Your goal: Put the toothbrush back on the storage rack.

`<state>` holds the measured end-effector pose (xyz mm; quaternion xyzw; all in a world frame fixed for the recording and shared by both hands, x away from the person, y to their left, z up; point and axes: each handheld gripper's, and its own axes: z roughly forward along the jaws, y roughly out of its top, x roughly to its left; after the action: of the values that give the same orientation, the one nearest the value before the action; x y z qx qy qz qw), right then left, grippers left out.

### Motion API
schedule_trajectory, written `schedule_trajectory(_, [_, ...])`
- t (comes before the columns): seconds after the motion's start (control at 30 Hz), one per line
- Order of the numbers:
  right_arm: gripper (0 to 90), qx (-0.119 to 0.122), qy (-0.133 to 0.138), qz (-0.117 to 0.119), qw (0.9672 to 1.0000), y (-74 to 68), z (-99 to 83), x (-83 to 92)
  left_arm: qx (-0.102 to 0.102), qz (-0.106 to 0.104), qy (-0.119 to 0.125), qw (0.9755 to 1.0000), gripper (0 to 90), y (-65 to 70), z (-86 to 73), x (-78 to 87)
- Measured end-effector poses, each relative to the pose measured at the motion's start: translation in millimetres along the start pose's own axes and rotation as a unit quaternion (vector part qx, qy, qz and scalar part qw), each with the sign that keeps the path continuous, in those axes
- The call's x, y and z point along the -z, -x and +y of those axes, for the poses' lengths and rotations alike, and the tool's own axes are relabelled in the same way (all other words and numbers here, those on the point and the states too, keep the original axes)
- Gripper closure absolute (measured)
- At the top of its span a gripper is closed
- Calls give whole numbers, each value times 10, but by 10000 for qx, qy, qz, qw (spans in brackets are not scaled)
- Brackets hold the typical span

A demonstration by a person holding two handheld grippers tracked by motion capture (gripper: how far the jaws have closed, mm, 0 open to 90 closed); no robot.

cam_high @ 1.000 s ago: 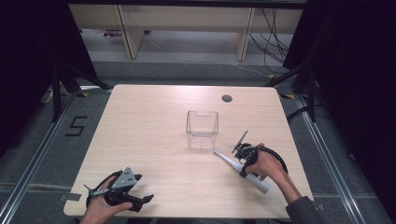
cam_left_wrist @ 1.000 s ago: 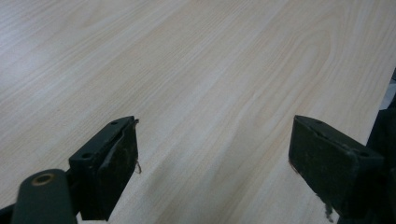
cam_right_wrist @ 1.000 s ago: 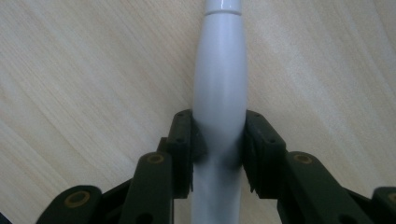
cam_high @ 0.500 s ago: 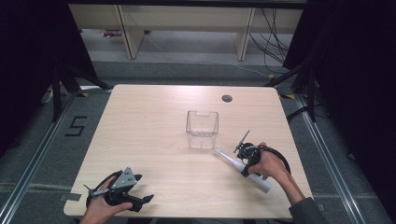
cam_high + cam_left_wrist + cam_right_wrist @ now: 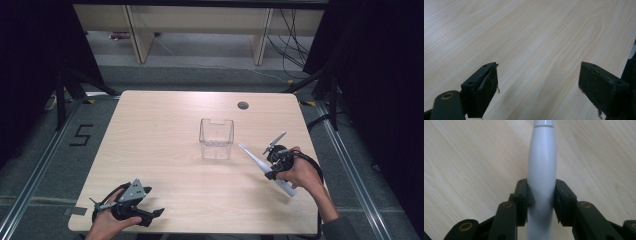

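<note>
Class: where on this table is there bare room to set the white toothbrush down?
Bare: the table's left half, from the clear box to the left gripper, and the back strip by the hole. Crowded: beside the right gripper holding the toothbrush.

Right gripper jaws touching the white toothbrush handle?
Touching. The right gripper view shows the right gripper with both jaws pressed against the sides of the white toothbrush handle, no gap.

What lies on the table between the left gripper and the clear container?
Nothing: in the high view, bare wood separates the left gripper from the clear container.
</note>
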<state>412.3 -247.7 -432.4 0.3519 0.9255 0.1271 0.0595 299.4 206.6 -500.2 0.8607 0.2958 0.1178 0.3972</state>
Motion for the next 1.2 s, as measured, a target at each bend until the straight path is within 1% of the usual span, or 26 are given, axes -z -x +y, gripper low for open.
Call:
schedule_trajectory(0.1, [670,-153,121,-16,9998,14,-19,38,-78,43,-82,9999,154,-15,1,6])
schedule_trajectory(0.13, [670,-78,225,-4,9997,36,-25,54,-3,-4,-15,10000,154,-1,0,0])
schedule_trajectory(0.17, [669,-262,396,-57,9989,67,-35,108,-8,0,-20,10000,154,-2,2,1])
schedule_trajectory(0.23, [670,-276,542,-98,9981,87,-37,126,-89,40,-89,9999,154,-16,3,8])
schedule_trajectory(0.27, [670,-540,635,-98,9965,101,-33,168,-86,46,-94,9999,154,-18,-1,8])
schedule_trajectory(0.3, [670,-540,635,-98,9965,101,-33,168,-86,46,-94,9999,154,-18,-1,8])
schedule_trajectory(0.33, [670,-687,822,-109,9942,121,-29,217,-61,39,-87,9999,154,-19,-3,6])
schedule_trajectory(0.4, [670,-701,1094,-98,9915,152,-18,256,-58,39,-83,9999,154,-18,-3,6])
schedule_trajectory(0.43, [670,-701,1094,-98,9915,152,-18,256,-74,52,-97,9999,154,-20,-2,7])
schedule_trajectory(0.47, [669,-576,1366,-71,9889,200,-7,295,-78,54,-93,9999,154,-19,0,8])
schedule_trajectory(0.5, [669,-576,1366,-71,9889,200,-7,295,-78,54,-93,9999,154,-19,0,8])
schedule_trajectory(0.53, [670,-654,1636,-73,9843,214,16,319,-60,58,-93,9999,154,-16,1,9])
schedule_trajectory(0.57, [670,-654,1636,-73,9843,214,16,319,-27,63,-90,9999,154,-13,-1,8])
schedule_trajectory(0.6, [669,-712,2003,-116,9771,225,33,303,-6,67,-93,9999,154,-14,-5,8])
schedule_trajectory(0.63, [669,-712,2003,-116,9771,225,33,303,-6,67,-93,9999,154,-14,-5,8])
schedule_trajectory(0.67, [670,-671,2249,-79,9720,254,63,305,10,58,-89,9999,154,-12,-8,8])
schedule_trajectory(0.7, [670,-671,2249,-79,9720,254,63,305,10,58,-89,9999,154,-12,-8,8])
schedule_trajectory(0.77, [669,-710,2356,-72,9692,266,92,294,10,60,-81,9999,154,-9,-6,9])
schedule_trajectory(0.83, [669,-615,2372,-109,9694,274,103,274,-21,50,-77,10000,154,-9,0,11])
schedule_trajectory(0.87, [669,-742,2324,-103,9697,245,106,284,-55,34,-67,10000,154,-14,2,14])
schedule_trajectory(0.97, [669,-671,2392,-145,9685,254,107,273,-19,60,-102,9999,154,-15,2,11])
schedule_trajectory(1.03, [669,-673,2538,-239,9646,273,115,266,-15,59,-72,10000,154,-3,0,13])
schedule_trajectory(1.07, [669,-673,2538,-239,9646,273,115,266,-48,52,-73,9999,154,-6,3,13])
schedule_trajectory(1.1, [669,-705,2658,-307,9610,274,122,275,-6,32,-40,10000,154,2,4,11])
schedule_trajectory(1.17, [669,-679,2683,-319,9604,274,129,281,-22,31,-41,10000,154,0,6,11])
schedule_trajectory(1.2, [669,-673,2742,-352,9587,273,135,284,-78,5,-45,10000,154,-9,9,11])
